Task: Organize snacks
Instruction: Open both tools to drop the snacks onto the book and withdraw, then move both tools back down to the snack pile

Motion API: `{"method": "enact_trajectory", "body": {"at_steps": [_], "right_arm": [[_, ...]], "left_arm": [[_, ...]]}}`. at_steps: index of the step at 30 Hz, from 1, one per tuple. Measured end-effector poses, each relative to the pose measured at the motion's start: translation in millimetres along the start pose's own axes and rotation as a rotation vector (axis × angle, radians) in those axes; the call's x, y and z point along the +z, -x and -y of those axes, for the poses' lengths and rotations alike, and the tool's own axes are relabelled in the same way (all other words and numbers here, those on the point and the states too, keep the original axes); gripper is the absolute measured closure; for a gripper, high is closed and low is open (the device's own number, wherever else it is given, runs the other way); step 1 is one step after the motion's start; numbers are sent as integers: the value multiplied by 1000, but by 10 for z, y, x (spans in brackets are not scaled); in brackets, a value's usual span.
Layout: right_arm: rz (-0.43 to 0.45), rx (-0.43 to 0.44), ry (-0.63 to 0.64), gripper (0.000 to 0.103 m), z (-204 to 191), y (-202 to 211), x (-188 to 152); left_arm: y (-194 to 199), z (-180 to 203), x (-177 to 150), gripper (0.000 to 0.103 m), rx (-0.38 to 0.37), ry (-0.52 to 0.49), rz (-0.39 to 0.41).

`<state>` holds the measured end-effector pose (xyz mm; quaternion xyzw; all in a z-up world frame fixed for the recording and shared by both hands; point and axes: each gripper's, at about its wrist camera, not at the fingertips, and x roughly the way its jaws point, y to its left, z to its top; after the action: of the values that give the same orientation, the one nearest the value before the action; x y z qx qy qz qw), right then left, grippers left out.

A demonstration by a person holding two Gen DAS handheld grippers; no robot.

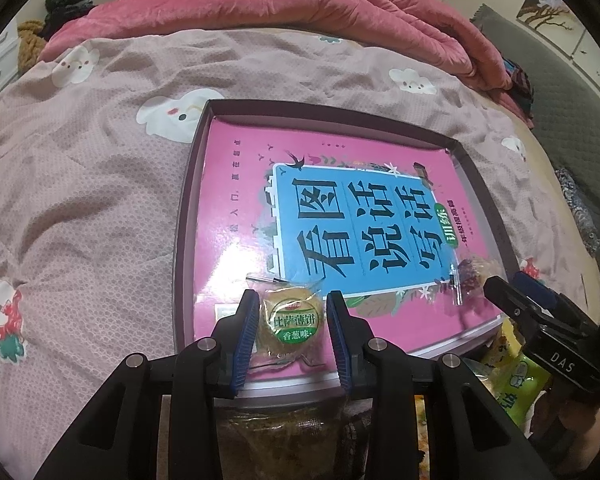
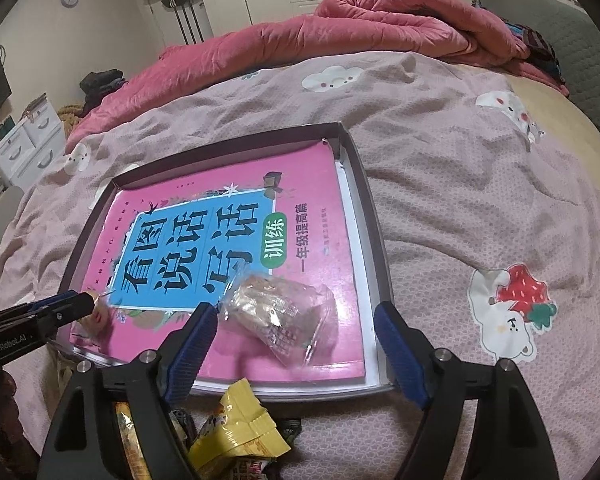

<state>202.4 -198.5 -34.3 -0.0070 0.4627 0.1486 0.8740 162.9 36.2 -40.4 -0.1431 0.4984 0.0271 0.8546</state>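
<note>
Revealing yellow packets [image 2: 240,428] below tray [image 2: 364,184]

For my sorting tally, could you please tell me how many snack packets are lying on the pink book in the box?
2: a round biscuit packet between the left gripper's fingers at the book's near edge, and a clear packet near the book's right corner. More snacks lie outside the box.

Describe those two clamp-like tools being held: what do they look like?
Both are black plastic. The left gripper and right gripper each have two fingers lined with ribbed blue pads, joined by silver round pins. White lettering marks their sides. No cables or sleeves show.
</note>
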Motion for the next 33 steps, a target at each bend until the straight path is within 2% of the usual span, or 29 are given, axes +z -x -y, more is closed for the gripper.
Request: {"method": "enact_trajectory", "body": {"at_steps": [4,9,16,23,26,33], "right_arm": [[14,6,-1,23,8,46,-4],[48,26,-5,23,36,156,-22],[88,56,-13,23,59,292,-47],[112,81,8,22,-14,413,-77],[126,94,18,22,-53,480,-89],[148,125,32,22,-127,624,-131]], "left_arm": [[47,15,1,58,-12,-5,8],[118,51,9,53,-21,-17,17],[268,70,2,43,-22,-28,47],[399,73,-28,39,-23,-29,67],[473,81,-59,31,-20,-32,80],[611,87,-139,31,-19,-36,94]]}}
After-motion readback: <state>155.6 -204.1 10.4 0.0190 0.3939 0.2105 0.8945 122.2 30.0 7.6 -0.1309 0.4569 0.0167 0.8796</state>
